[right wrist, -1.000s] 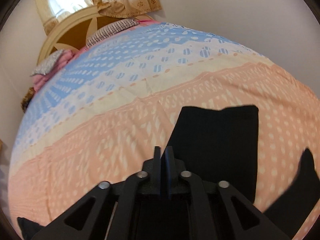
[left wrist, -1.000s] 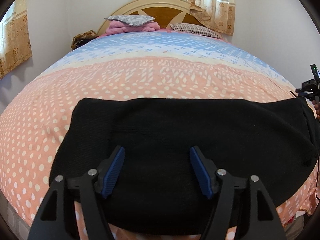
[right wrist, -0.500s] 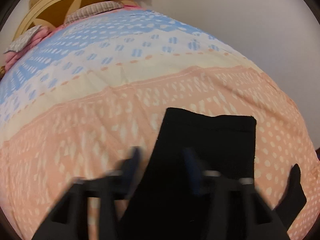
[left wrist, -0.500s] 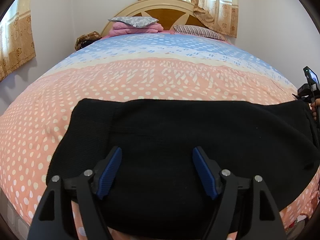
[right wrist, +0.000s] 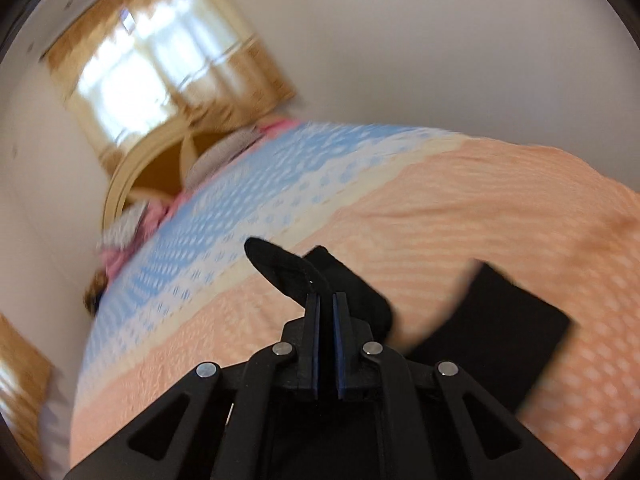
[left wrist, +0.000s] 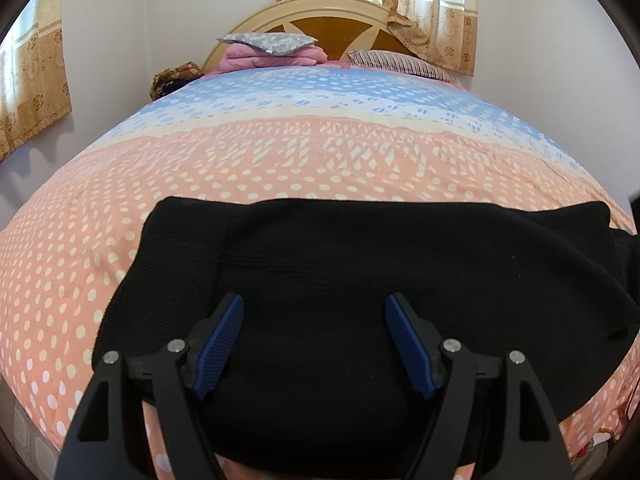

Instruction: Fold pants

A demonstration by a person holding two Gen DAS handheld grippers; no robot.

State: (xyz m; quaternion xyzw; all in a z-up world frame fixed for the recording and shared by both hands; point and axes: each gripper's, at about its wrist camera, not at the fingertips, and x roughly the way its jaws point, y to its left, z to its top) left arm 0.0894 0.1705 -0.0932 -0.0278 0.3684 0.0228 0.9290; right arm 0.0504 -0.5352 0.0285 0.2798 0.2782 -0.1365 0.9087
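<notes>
Pants (left wrist: 360,280) spread flat on bedspread (left wrist: 280,160), long axis running sideways across left gripper (left wrist: 314,320), gaping wide above the cloth; right gripper (right wrist: 325,300) pinched tight on a lifted leg end, nearer the fold

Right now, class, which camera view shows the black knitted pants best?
The left wrist view: the black knitted pants lie sharp and broad across the dotted bedspread. The right wrist view is blurred, showing only a lifted leg end pinched by the right gripper.
</notes>
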